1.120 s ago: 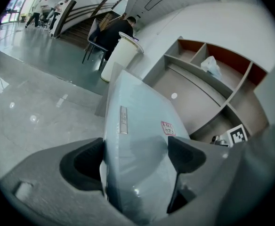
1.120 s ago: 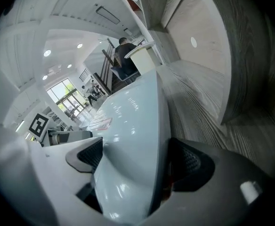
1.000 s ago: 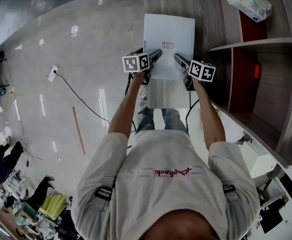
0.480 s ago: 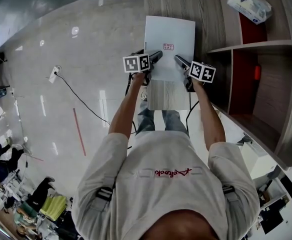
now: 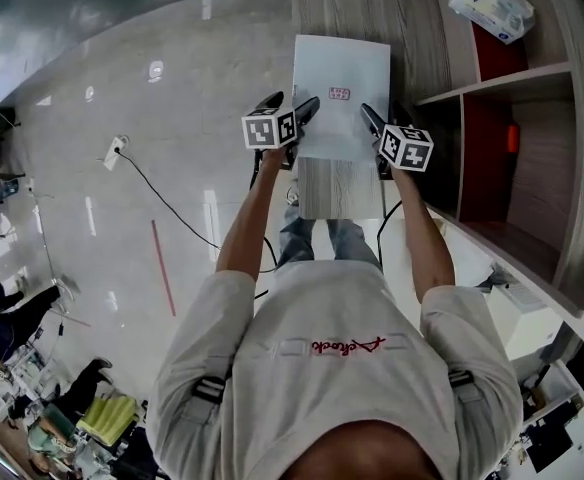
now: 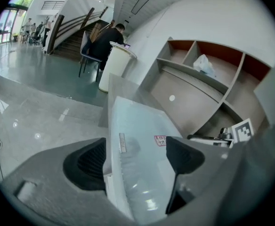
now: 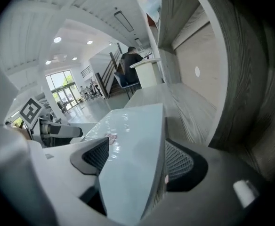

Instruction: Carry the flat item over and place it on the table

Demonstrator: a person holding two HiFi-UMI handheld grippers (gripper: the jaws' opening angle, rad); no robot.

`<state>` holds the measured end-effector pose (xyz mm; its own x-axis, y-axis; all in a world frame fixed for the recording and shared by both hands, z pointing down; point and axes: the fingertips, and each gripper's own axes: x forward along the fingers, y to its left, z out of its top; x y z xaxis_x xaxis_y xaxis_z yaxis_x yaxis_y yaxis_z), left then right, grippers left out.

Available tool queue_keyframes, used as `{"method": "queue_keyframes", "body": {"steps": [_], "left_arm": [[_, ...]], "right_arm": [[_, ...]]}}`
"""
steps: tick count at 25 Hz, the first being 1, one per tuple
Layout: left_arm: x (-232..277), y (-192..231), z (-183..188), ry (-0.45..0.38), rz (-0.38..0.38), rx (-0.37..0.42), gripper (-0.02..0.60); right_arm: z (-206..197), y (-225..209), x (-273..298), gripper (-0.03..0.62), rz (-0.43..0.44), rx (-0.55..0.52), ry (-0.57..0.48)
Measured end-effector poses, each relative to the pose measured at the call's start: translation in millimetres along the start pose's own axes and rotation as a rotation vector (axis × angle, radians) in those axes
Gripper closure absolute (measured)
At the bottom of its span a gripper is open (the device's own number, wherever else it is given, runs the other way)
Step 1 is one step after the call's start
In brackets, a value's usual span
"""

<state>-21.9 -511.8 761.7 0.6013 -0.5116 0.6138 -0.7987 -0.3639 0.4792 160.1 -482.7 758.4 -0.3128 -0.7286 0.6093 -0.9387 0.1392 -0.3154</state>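
A thin, rectangular flat box [image 5: 342, 68], white under glossy film with a small red-printed label, is over the near end of the grey wood-grain table [image 5: 422, 28], at 12 o'clock. Both forearms reach forward, angled down. The left gripper [image 5: 294, 105] is at the box's 7 o'clock corner and the right gripper [image 5: 374, 120] at 5 o'clock. Their jaws have just been closing, and the ribbed pads clamp its side edges.

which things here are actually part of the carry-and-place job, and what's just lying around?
Job:
- white flat item
- wood-grain table
- left tool and right tool, the jaws of both just closing on the item between them

Lying about:
- plastic-wrapped pack
- shelf unit
- power strip on the floor
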Motion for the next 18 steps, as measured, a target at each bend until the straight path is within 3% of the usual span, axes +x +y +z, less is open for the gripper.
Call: {"method": "queue_keyframes", "body": {"steps": [4,7,9,13,15,18], "left_arm": [[-15.5,-10.5,12.0,-0.053,0.011,0.068,0.220],[-27.5,-21.4,23.7,-0.106,0.011,0.133,0.299],[-37.0,-31.8,27.9,-0.132,0.008,0.192,0.370],[-52.8,-49.8,35.0,-0.191,-0.007,0.255,0.581],[-59.0,-54.3,39.2,-0.210,-0.016,0.265,0.581],[-71.2,-57.4,49.5,-0.247,-0.013,0.268,0.581]], "right_arm": [[8.7,4.4,-12.1,0.258,-0.009,-0.036,-0.032],[20.2,12.8,-21.0,0.329,-0.017,-0.085,-0.068],[28.8,20.2,-28.8,0.421,-0.024,-0.121,-0.099],[45.7,30.4,-41.9,0.539,-0.027,-0.151,-0.159],[53.2,36.7,-47.4,0.591,-0.021,-0.162,-0.182],[62.7,49.2,-55.0,0.591,0.002,-0.185,-0.211]]}}
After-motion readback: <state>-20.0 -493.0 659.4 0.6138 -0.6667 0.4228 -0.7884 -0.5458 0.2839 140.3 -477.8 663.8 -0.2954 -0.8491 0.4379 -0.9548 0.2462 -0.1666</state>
